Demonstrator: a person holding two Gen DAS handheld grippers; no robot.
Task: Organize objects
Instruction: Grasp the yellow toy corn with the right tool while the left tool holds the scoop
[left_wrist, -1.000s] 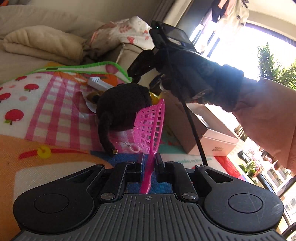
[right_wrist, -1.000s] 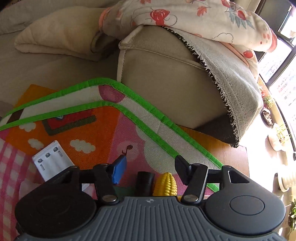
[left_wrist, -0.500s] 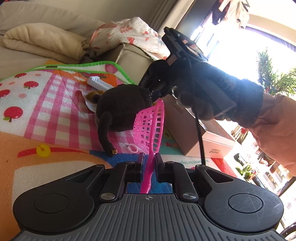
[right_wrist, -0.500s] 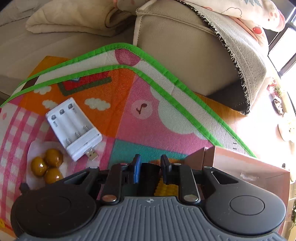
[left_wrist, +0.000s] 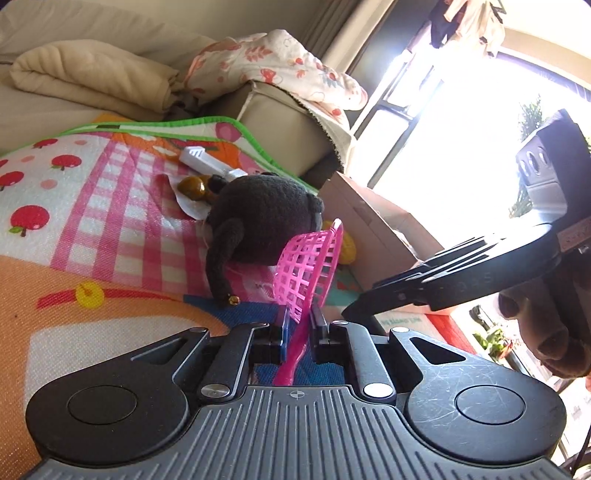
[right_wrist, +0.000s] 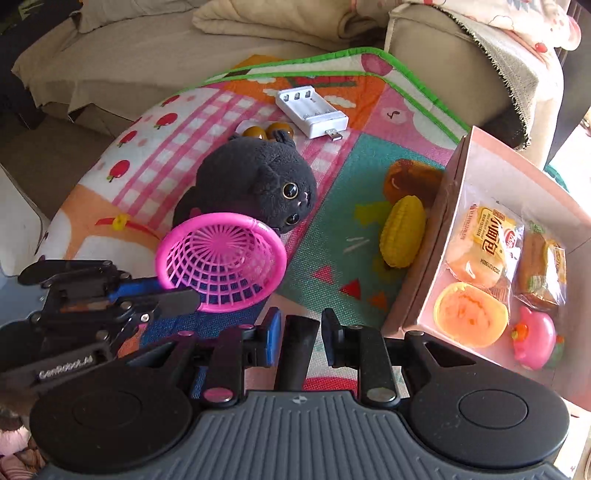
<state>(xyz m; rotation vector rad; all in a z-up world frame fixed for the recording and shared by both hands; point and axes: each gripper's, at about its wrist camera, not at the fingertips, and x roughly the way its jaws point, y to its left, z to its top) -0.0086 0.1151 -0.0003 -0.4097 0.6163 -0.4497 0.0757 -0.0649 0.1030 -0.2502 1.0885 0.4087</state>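
My left gripper (left_wrist: 298, 322) is shut on the handle of a pink plastic sieve (left_wrist: 308, 268), holding it just above the play mat; the sieve also shows in the right wrist view (right_wrist: 221, 264). A black plush cat (right_wrist: 255, 181) lies right behind the sieve (left_wrist: 258, 225). My right gripper (right_wrist: 300, 332) is shut on a black cylindrical object (right_wrist: 297, 349), held above the mat beside the pink box (right_wrist: 448, 206). A yellow toy corn (right_wrist: 402, 230) lies on the mat against the box's left wall.
The box holds wrapped buns (right_wrist: 480, 245), an orange shell (right_wrist: 469, 314) and a pink pig toy (right_wrist: 535, 341). A white battery charger (right_wrist: 312, 110) and brown nuts (right_wrist: 266, 131) lie behind the cat. A sofa (right_wrist: 443, 55) with blankets borders the mat.
My right gripper closed on the black object beside the corn, then lifted and pulled back toward me. My left gripper stayed shut on the sieve, tilting slightly.
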